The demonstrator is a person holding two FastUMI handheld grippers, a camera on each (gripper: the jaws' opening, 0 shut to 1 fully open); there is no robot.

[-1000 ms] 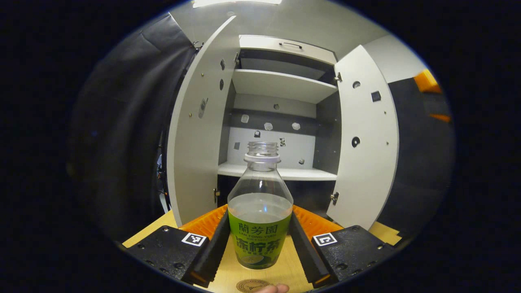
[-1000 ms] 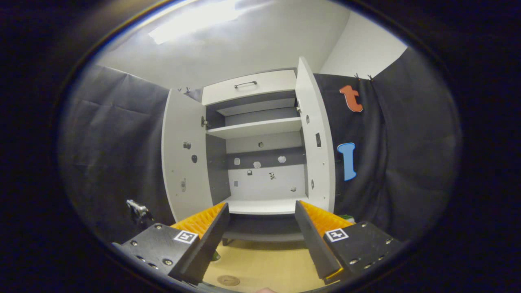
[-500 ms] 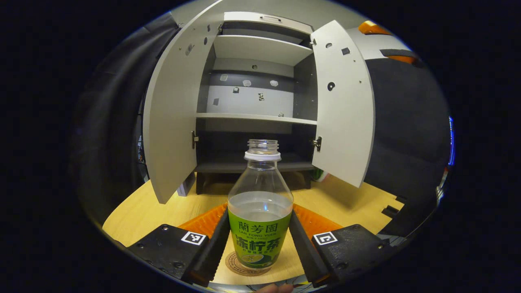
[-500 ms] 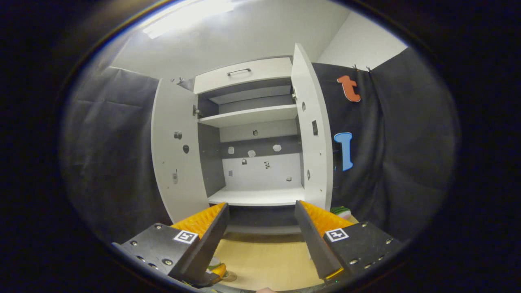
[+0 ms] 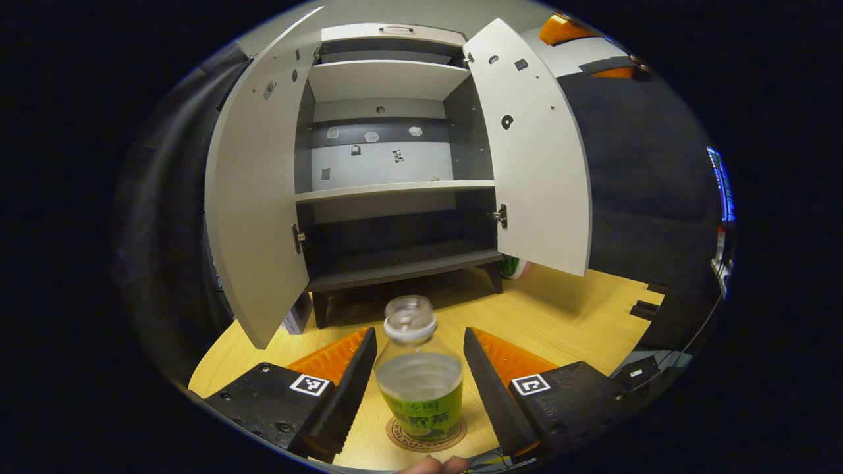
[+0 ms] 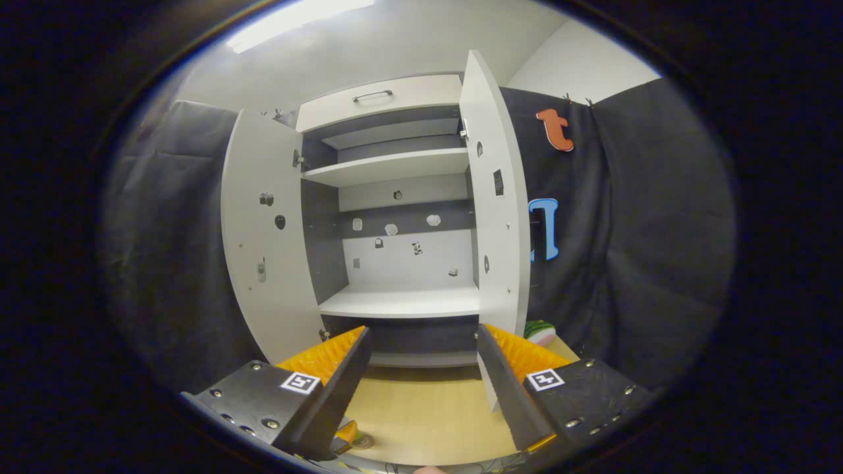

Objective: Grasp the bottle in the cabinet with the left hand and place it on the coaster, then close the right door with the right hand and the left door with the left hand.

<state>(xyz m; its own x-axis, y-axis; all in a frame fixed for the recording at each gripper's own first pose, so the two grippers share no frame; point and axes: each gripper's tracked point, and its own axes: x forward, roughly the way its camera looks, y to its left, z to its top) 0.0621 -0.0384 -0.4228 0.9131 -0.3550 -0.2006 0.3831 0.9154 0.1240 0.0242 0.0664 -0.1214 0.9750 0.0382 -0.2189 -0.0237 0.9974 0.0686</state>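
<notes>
in the left gripper view, the left gripper (image 5: 415, 375) had its two fingers spread apart, with a clear gap on each side of the bottle (image 5: 419, 388) that stood between them, so neither finger pressed on it. the bottle stood upright on the round coaster (image 5: 394, 431), which lay on the wooden tabletop (image 5: 560, 316) at the near edge. the bottle had no cap, held some clear liquid, and wore a green label round its lower half. beyond it stood the cabinet (image 5: 388, 171), grey inside with white shelves, on short legs on the tabletop. its left door (image 5: 253, 197) and right door (image 5: 533, 151) both stood wide open, and the shelves behind them were bare. a fingertip (image 5: 431, 466) of the person showed at the very bottom edge. in the right gripper view, the right gripper (image 6: 421, 382) was open as well, its fingers wide apart with nothing between them, hanging above the tabletop (image 6: 421, 421) in front of the cabinet (image 6: 395, 217). the left door (image 6: 263, 243) and the right door (image 6: 497, 197) stood open here too, the right door seen nearly edge on, just beyond the gripper's right-hand finger. a small green and white object (image 6: 540, 329), too blurred to identify, lay at the foot of the right door.
</notes>
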